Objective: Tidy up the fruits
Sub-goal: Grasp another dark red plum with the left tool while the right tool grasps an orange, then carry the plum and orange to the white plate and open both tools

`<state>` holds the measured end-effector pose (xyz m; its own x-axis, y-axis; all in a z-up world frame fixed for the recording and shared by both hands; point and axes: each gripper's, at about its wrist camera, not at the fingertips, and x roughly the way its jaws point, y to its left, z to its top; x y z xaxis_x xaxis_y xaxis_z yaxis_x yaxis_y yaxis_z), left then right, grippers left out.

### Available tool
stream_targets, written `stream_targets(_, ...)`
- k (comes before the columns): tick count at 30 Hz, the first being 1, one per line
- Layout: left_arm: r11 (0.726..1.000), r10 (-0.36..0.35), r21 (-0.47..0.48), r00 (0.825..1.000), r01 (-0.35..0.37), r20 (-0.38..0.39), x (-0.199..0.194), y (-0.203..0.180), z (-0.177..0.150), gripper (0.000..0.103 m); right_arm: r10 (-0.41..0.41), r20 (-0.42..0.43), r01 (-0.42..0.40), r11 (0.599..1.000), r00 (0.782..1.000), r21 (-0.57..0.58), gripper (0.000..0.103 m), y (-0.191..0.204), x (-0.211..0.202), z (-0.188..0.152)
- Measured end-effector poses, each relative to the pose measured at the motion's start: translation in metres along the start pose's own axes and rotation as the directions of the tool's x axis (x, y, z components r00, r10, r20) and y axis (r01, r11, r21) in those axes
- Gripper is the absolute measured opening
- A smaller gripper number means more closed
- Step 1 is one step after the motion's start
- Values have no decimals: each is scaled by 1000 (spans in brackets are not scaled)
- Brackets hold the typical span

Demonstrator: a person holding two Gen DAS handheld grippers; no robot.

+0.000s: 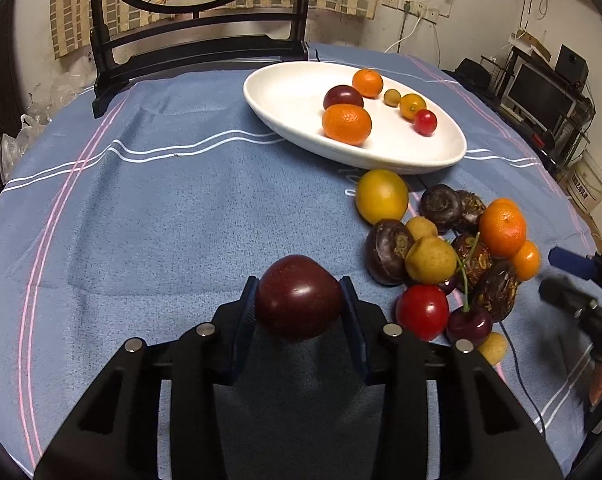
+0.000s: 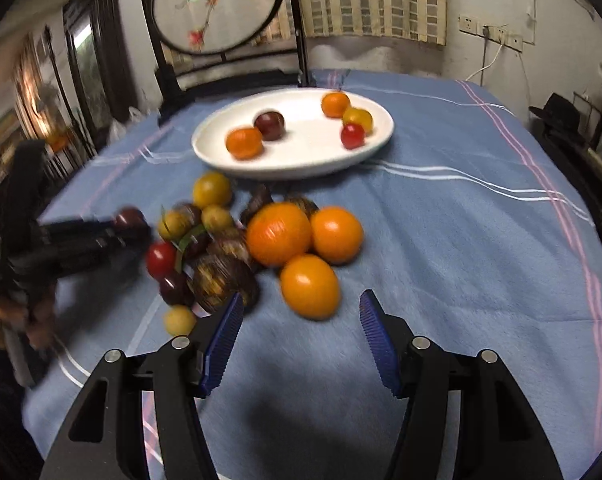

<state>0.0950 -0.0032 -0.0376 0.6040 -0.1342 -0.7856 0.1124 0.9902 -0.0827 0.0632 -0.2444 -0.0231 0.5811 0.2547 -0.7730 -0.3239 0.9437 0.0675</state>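
Observation:
My left gripper (image 1: pixel 299 300) is shut on a dark red plum (image 1: pixel 299 298) and holds it above the blue cloth, left of the fruit pile. A white oval plate (image 1: pixel 293 80) at the back holds two oranges, a plum (image 1: pixel 343 97), a yellow fruit and a red one. The loose pile (image 1: pixel 441 248) has oranges, water chestnuts, yellow fruits and cherries. My right gripper (image 2: pixel 301 324) is open and empty, just in front of an orange (image 2: pixel 309 286) at the near edge of the pile. The left gripper with its plum shows at the left (image 2: pixel 129 220). The plate shows behind the pile (image 2: pixel 301 164).
A blue striped tablecloth (image 1: pixel 161 220) covers the round table. A dark wooden screen stand (image 1: pixel 197 48) stands at the table's back edge behind the plate. Shelves and a monitor (image 1: pixel 541 96) are off to the right.

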Motion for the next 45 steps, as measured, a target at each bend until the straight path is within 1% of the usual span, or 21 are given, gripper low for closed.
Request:
stream_targets(4, 1000, -5, 2, 1000, 5, 0, 0, -1, 0, 39, -54, -58, 52, 998, 997, -44, 60, 3, 12, -1)
stream_targets(7, 1000, -7, 1, 1000, 7, 5, -2, -1, 0, 39, -77, -81, 72, 995, 994, -63, 59, 6, 23, 4)
stream_targets(8, 1000, -9, -1, 1000, 9, 6, -2, -1, 0, 39, -87, -89, 81, 994, 992, -68, 57, 6, 27, 6)
stream_targets(9, 1000, -11, -2, 1000, 11, 7, -2, -1, 0, 39, -95, -97, 88, 993, 991, -72, 51, 7, 32, 9)
stream_targets(11, 1000, -14, -1, 1000, 14, 6, -2, -1, 0, 39, -80, -94, 73, 995, 992, -73, 47, 8, 35, 12)
stream_targets(13, 1000, -17, 1, 1000, 17, 3, -2, -2, -1, 39, -71, -79, 65, 995, 994, -79, 41, 10, 38, 15)
stream_targets(14, 1000, -20, 7, 1000, 20, 2, -1, -4, -1, 39, -77, -76, 71, 994, 994, -82, 36, 10, 39, 15)
stream_targets(18, 1000, -26, 15, 1000, 26, -3, 0, -5, -1, 39, -64, -72, 60, 996, 995, -61, 36, 7, 35, 13)
stream_targets(21, 1000, -25, 6, 1000, 25, -7, 2, -3, -1, 39, -35, -55, 35, 999, 998, -8, 36, -1, 24, 9)
stream_targets(23, 999, -34, -3, 999, 34, -11, 2, -1, -1, 39, -9, -6, 10, 999, 1000, 47, 36, -10, 9, 9)
stream_targets(25, 998, -60, -25, 998, 60, -16, 1, 1, -1, 39, 17, 31, -20, 996, 999, 90, 36, -17, -2, 11)
stream_targets(26, 998, -57, -27, 998, 57, -15, 0, 1, -1, 39, 25, 44, -29, 994, 999, 101, 36, -18, -7, 14)
stream_targets(28, 999, -45, -27, 999, 45, -6, -4, 0, 0, 39, 50, 76, -57, 993, 996, 105, 36, -17, -15, 23)
stream_targets(32, 998, -50, -39, 998, 52, 32, -20, -3, 8, 39, 76, 126, -84, 995, 989, 58, 35, -2, -22, 49)
stream_targets(35, 999, -43, -27, 999, 44, 32, -23, -7, 16, 39, 103, 150, -110, 993, 983, 39, 35, 9, -19, 72)
stream_targets(37, 1000, -21, -20, 999, 22, 32, -23, -9, 26, 39, 119, 146, -127, 991, 982, 44, 35, 16, -11, 89)
stream_targets(40, 999, -21, -25, 999, 23, 43, -21, -10, 46, 39, 111, 134, -118, 992, 985, 44, 35, 24, 4, 108)
stream_targets(43, 1000, 1, -22, 998, 0, 60, -11, -10, 70, 39, 106, 121, -115, 991, 987, 71, 36, 23, 22, 116)
stream_targets(45, 999, 13, -37, 998, -11, 61, -2, -7, 86, 39, 104, 114, -115, 989, 988, 92, 36, 20, 34, 115)
